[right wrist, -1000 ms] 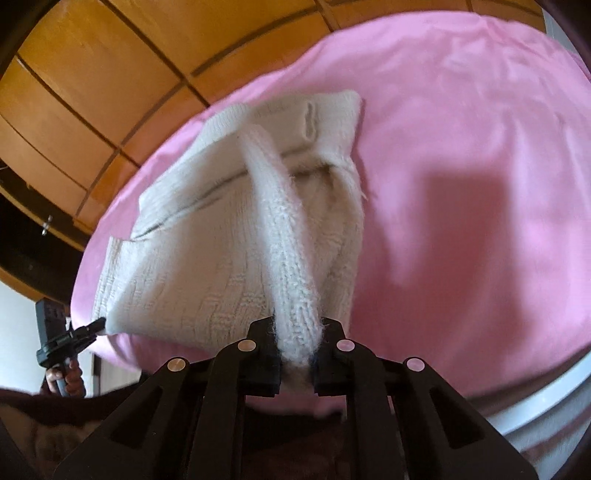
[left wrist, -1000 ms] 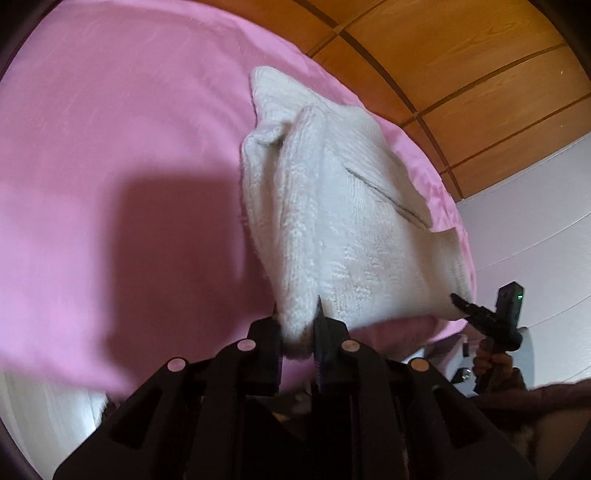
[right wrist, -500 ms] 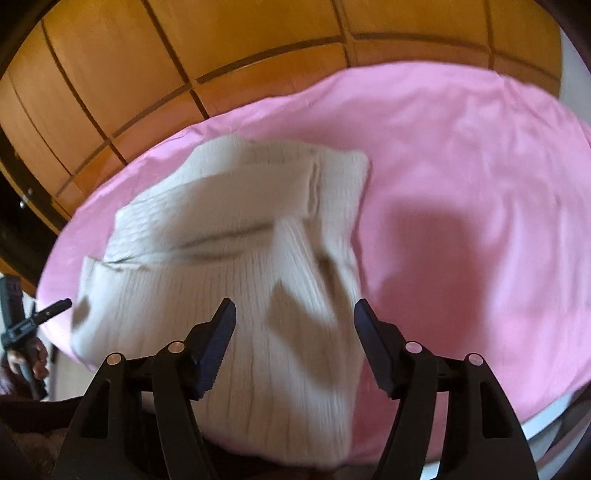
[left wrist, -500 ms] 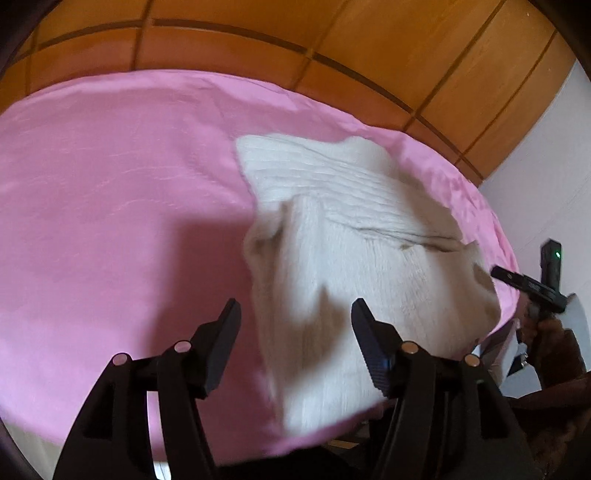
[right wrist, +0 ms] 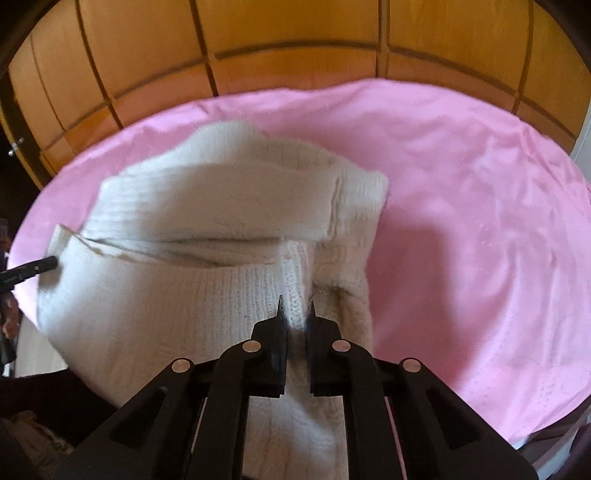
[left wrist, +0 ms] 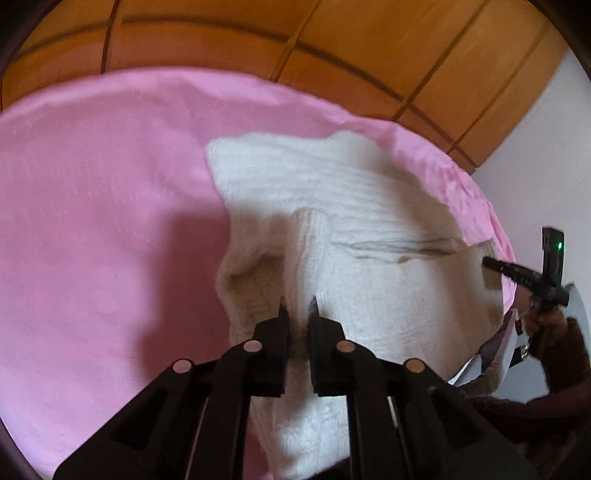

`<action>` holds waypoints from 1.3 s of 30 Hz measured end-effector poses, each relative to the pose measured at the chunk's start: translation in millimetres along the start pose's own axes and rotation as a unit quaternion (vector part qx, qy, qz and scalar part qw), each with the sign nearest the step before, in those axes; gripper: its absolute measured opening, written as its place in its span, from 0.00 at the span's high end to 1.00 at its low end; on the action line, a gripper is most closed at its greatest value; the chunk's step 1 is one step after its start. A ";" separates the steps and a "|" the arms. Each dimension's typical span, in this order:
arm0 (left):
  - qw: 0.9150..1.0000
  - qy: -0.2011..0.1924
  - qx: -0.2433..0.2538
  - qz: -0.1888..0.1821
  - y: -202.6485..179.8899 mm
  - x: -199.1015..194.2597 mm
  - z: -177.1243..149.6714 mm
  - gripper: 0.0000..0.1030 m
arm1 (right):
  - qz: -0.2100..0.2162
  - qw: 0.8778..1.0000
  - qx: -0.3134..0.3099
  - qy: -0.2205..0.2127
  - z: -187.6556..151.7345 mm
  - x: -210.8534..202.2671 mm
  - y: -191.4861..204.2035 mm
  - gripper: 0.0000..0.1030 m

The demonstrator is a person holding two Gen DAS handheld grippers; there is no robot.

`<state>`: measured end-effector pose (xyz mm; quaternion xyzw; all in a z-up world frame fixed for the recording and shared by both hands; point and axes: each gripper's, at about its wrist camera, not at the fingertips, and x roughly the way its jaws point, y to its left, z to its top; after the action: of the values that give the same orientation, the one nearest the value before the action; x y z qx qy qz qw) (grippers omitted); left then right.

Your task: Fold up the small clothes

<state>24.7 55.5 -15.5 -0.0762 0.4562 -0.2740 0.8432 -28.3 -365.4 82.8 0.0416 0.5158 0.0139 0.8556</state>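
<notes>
A pink sheet [left wrist: 92,221] covers the table, with wooden panelling [left wrist: 332,40] rising behind its far edge. On the sheet lies a cream knitted sweater [left wrist: 332,206], partly folded, a band of it laid across the far part of the body; it reaches from mid-table to the near edge, where its near part hangs over.

In the left wrist view the left gripper [left wrist: 297,308] has its jaws nearly together, clamped on a raised ridge of knit at the sweater's near left side. The other gripper's tip shows at the right, at the sweater's near right corner.

In the right wrist view the right gripper [right wrist: 296,306] likewise has its jaws drawn close, pinching a ribbed strip of sweater [right wrist: 184,206] that stands up between the tips. The pink sheet [right wrist: 480,203] spreads bare to the right, and the wooden panelling [right wrist: 295,33] curves across the top.
</notes>
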 end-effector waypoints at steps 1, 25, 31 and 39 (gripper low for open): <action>1.000 -0.006 0.007 -0.002 -3.1 -5.2 -0.5 0.93 | 0.004 1.000 0.000 -0.005 1.0 -6.1 0.7 0.94; 0.994 -0.065 -0.015 0.085 23.5 78.8 154.5 0.94 | -0.045 0.995 0.062 -0.066 164.6 89.1 -49.5 0.95; 0.991 -0.022 -0.045 0.126 44.7 122.2 147.0 0.93 | -0.085 0.993 0.083 -0.008 150.0 146.9 -67.9 0.95; 0.987 -0.054 -0.056 0.142 37.4 90.8 139.1 0.47 | -0.055 0.993 0.087 -0.051 138.2 114.4 -50.5 0.51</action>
<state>191.6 21.7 -16.0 -0.0722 0.4305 -0.1208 0.8915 146.5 -416.0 41.9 0.0879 0.4720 -0.0801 0.8736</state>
